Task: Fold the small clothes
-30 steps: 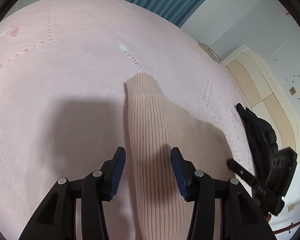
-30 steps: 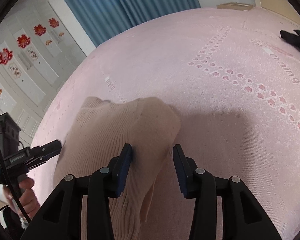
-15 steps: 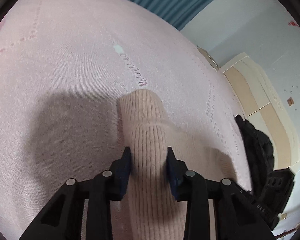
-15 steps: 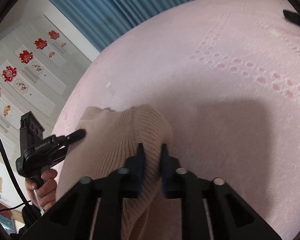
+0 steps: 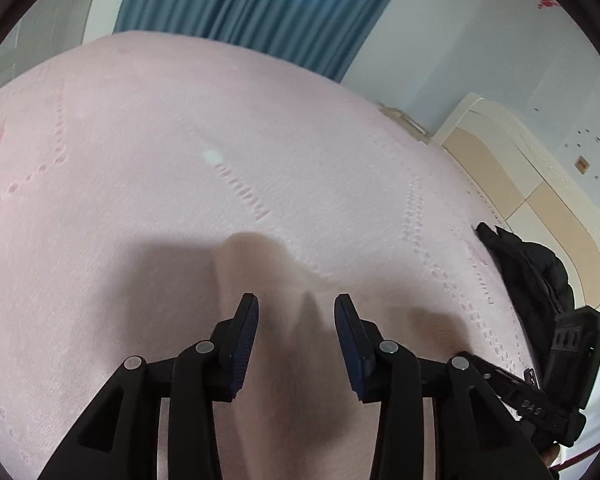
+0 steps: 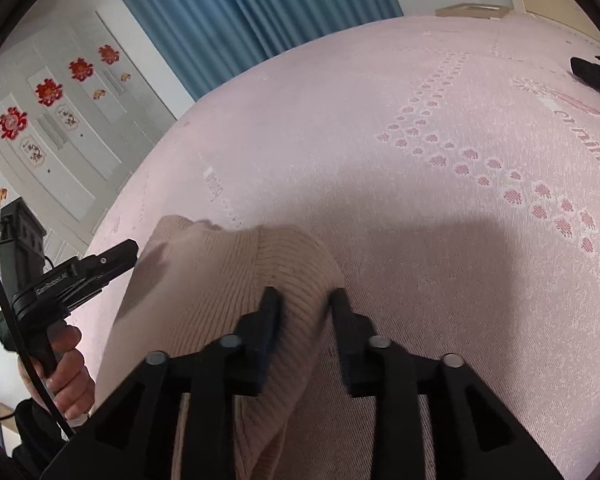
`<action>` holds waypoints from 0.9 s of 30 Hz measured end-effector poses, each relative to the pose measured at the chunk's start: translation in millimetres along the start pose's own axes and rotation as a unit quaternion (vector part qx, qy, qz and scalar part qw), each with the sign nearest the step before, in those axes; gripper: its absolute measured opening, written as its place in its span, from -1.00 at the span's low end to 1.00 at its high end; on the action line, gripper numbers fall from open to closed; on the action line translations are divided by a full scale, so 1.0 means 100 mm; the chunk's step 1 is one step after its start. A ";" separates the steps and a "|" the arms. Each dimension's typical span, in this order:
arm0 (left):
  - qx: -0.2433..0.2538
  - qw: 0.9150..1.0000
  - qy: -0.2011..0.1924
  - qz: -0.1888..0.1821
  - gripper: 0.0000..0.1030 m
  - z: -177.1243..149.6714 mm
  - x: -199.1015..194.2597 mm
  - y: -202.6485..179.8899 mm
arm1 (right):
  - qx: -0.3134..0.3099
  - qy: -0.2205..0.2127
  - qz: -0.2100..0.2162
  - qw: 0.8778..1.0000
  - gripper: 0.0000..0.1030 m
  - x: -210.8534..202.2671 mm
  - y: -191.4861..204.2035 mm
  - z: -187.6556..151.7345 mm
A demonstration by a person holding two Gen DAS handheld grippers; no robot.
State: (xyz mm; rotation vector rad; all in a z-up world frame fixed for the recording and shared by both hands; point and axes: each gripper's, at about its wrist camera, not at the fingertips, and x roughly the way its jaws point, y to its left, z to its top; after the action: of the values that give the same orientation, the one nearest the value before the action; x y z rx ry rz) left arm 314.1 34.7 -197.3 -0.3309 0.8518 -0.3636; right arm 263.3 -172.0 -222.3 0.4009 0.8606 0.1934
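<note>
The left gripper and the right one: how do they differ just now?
The left gripper has its jaws wide apart with nothing between them; the right gripper has its jaws closer together, with a fold of the sweater between them. Whether they pinch it is unclear. The left view is blurred; the right view is sharp. Both are black and are over the pink bed.

Beige ribbed sweater (image 6: pixel 220 280); pink bedspread (image 6: pixel 420 160) with red paw-print rows; blue curtain (image 6: pixel 240 20)
</note>
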 end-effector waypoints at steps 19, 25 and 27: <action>0.032 0.996 0.036 0.076 -0.29 -0.24 -0.27 -0.12 | -0.018 0.021 -0.007 1.000 -0.42 -0.59 0.23 -0.47; 0.052 0.994 0.039 0.092 -0.28 -0.39 -0.54 -0.21 | -0.009 0.034 -0.005 0.999 -0.75 -0.47 0.26 -0.63; 0.055 0.993 0.039 0.095 -0.28 -0.42 -0.62 -0.23 | -0.003 0.014 -0.005 1.000 -0.80 -0.58 0.25 -0.60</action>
State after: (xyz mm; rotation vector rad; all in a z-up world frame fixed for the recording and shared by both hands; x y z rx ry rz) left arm 240.1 35.5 -172.1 -0.1325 0.9270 -0.2460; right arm 179.7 -151.8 -206.4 0.3900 0.8887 0.1927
